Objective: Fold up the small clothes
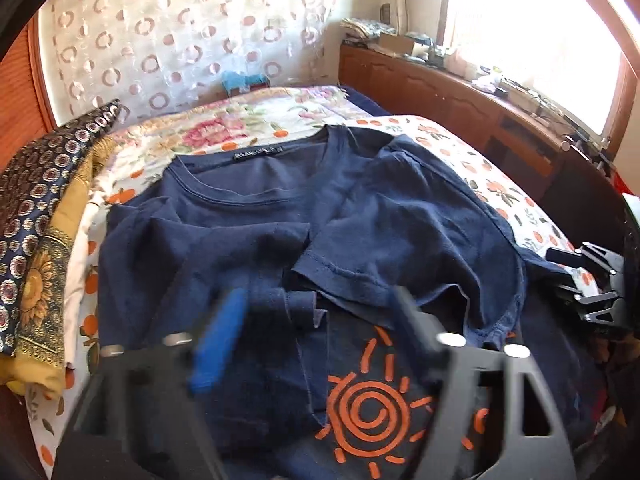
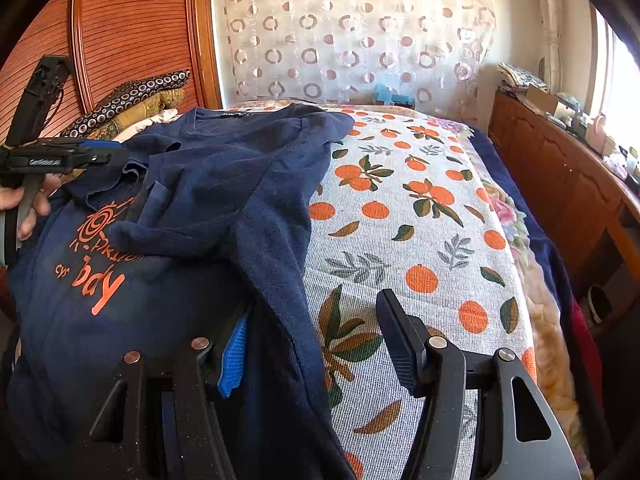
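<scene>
Cushions [image 1: 36, 220] patterned in dark blue circles and gold sunflowers lie heaped at the far left of the bed, against the ribbed wooden headboard [image 2: 132, 36]. Just right of them a navy T-shirt [image 1: 256, 216] is spread over the bedcover [image 2: 420, 216], which is printed with oranges and leaves. The shirt lies neck away from the cameras, its label showing inside the collar, and both short sleeves are turned in over the chest; the right sleeve [image 1: 360, 240] lies on top, its hem running slantwise across the middle. Below the sleeves an orange sun spiral [image 1: 368, 408] shows on the front, with orange lettering beside it in the right wrist view.

The left gripper [image 1: 316, 320] hovers over the lower part of the shirt with its fingers spread wide; the blue-padded finger [image 1: 220, 340] is blurred, and no cloth is caught between the two. In the right wrist view a hand [image 2: 24, 200] holds this gripper at the left edge.

The right gripper [image 2: 316, 344] sits at the shirt's right edge, its fingers apart: the blue pad [image 2: 234, 356] is half hidden by the navy fabric, while the other finger [image 2: 400, 344] stands clear over bare bedcover. Whether it pinches the cloth I cannot tell.

Further right, a wooden cabinet [image 1: 460, 96] cluttered with small items runs beneath a bright window.
</scene>
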The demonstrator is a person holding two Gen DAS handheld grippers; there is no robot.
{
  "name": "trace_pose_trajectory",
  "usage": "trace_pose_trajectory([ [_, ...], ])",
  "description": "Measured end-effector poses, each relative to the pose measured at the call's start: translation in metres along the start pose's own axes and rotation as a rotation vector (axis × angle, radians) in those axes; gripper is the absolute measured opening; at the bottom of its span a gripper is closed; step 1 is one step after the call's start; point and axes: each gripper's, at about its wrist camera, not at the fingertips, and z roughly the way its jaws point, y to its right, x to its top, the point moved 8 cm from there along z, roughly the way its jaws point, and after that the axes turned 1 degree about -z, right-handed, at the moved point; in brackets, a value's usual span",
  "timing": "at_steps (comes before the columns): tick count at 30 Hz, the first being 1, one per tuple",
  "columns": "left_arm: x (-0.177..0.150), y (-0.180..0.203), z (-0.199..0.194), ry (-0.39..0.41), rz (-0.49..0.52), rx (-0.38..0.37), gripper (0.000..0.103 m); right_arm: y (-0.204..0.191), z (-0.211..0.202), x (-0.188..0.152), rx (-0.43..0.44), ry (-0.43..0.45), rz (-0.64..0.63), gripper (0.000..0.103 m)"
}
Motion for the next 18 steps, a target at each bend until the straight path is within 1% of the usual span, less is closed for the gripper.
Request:
trace_pose_trajectory([
  [2, -0.002, -0.006, 0.0, -0.007, 0.003, 0.03, 0.082, 0.0, 0.0, 0.0, 0.002, -0.001, 0.0, 0.062],
  [6, -0.006, -0.02, -0.002, -0.013, -0.037, 0.021, 0.082, 0.0, 0.001, 0.001, 0.002, -0.007, -0.004, 0.062],
  [11, -0.012, -0.037, -0.005, -0.044, -0.055, 0.054, 0.082, 0.0, -0.002, 0.001, 0.024, -0.041, 0.003, 0.062],
  [13, -0.014, -0.043, -0.007, -0.044, -0.051, 0.074, 0.082, 0.004, -0.005, 0.004, 0.038, -0.042, 0.015, 0.062],
  [16, -0.015, -0.049, -0.008, -0.049, -0.061, 0.085, 0.082, 0.008, -0.011, 0.011, 0.042, -0.033, 0.015, 0.062],
  [18, -0.016, -0.054, -0.011, -0.047, -0.07, 0.107, 0.082, 0.008, -0.013, 0.019, 0.043, -0.024, 0.006, 0.062],
])
